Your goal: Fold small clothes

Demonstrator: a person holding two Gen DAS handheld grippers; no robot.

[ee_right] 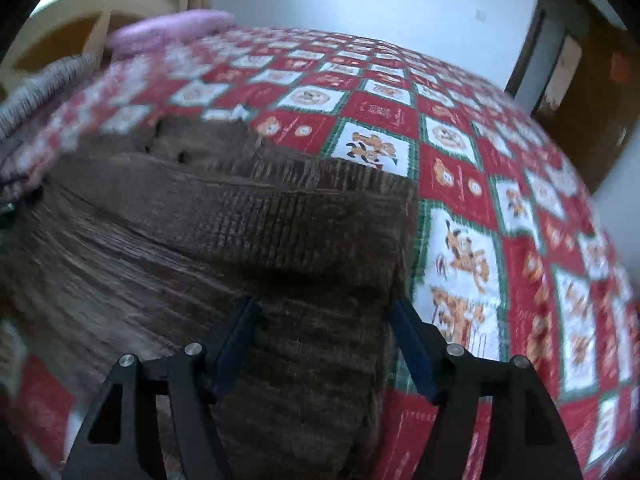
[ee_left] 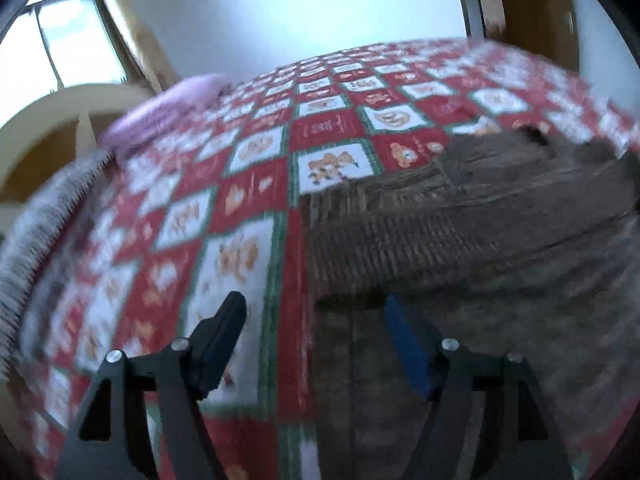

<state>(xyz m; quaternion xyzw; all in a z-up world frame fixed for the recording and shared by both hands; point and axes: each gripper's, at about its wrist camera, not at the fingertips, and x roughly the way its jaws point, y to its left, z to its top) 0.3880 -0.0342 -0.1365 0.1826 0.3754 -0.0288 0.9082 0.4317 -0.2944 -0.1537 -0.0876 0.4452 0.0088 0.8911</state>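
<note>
A brown knitted garment point(ee_left: 460, 240) lies flat on a bed spread with a red, white and green checked blanket point(ee_left: 248, 184). In the left wrist view my left gripper point(ee_left: 313, 300) is open just above the garment's left edge, one finger over the blanket and the other over the knit. In the right wrist view the same brown garment point(ee_right: 240, 220) fills the lower left. My right gripper point(ee_right: 323, 302) is open over its right edge, with knit fabric below the gap and the checked blanket point(ee_right: 460, 152) just right of it. Neither gripper's pads press on anything.
A pink cushion point(ee_left: 168, 108) lies at the bed's far left corner by a curved wooden headboard point(ee_left: 52, 120). Grey fringed fabric point(ee_left: 40, 216) runs along the left edge. A window stands beyond it, and a brown door point(ee_right: 580, 92) is at the far right.
</note>
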